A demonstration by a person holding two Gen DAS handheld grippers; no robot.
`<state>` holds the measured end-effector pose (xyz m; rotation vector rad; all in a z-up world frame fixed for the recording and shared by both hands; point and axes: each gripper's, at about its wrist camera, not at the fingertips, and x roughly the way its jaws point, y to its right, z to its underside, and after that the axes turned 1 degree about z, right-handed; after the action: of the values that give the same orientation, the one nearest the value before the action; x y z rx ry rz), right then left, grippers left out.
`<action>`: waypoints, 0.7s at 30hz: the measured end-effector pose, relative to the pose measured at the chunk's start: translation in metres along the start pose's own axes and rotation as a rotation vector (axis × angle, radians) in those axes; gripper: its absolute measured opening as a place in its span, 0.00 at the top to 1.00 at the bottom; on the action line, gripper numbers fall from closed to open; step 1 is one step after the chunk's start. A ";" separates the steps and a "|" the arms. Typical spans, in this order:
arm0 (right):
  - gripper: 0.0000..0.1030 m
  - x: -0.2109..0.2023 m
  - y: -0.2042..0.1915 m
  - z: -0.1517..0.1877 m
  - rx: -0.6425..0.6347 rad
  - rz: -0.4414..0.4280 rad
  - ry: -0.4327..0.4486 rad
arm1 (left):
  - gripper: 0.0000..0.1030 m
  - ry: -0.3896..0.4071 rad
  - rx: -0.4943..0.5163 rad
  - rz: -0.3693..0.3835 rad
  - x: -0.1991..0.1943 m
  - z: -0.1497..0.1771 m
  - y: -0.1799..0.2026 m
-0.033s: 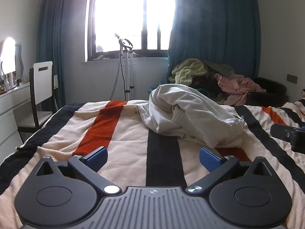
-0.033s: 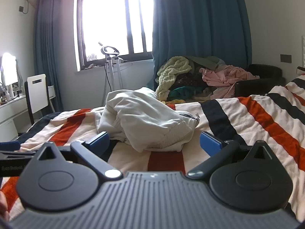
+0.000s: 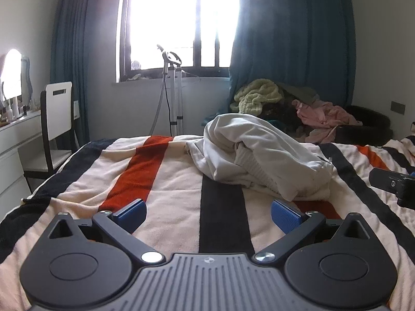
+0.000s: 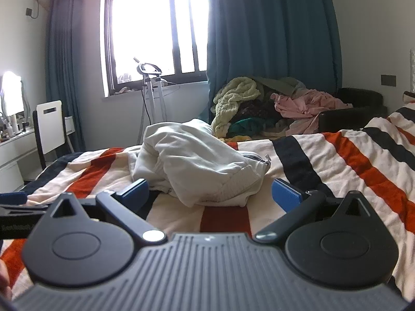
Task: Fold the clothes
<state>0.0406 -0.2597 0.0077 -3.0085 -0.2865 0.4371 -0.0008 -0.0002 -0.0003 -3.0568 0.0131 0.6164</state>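
A crumpled white garment (image 3: pixel 262 158) lies in a heap on the striped bed blanket (image 3: pixel 135 178); it also shows in the right wrist view (image 4: pixel 199 165). My left gripper (image 3: pixel 208 215) is open and empty, low over the blanket, short of the garment's near left side. My right gripper (image 4: pixel 210 194) is open and empty, with the garment's near edge just ahead between its blue fingers (image 4: pixel 286 194). The right gripper's body shows at the right edge of the left wrist view (image 3: pixel 394 184). The left gripper shows at the left edge of the right wrist view (image 4: pixel 15 207).
A pile of other clothes (image 4: pixel 272 103) lies on a dark couch beyond the bed. A garment steamer stand (image 3: pixel 172 90) is under the window. A white chair (image 3: pixel 55 119) and a dresser (image 3: pixel 15 150) stand at the left. The blanket (image 4: pixel 350 160) stretches to the right.
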 end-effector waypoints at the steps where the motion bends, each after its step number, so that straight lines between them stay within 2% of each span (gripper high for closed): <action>1: 0.00 0.000 -0.001 0.001 0.000 -0.001 0.001 | 0.00 0.000 0.000 0.002 0.000 0.000 0.000; 12: 0.00 -0.001 0.001 0.000 -0.002 -0.003 -0.005 | 0.00 0.022 0.014 0.008 0.000 0.010 -0.001; 21: 0.00 0.000 -0.001 0.000 -0.008 0.007 -0.006 | 0.00 0.035 0.023 0.011 -0.010 0.020 0.020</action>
<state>0.0403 -0.2585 0.0082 -3.0178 -0.2788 0.4474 -0.0178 -0.0195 -0.0153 -3.0466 0.0372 0.5600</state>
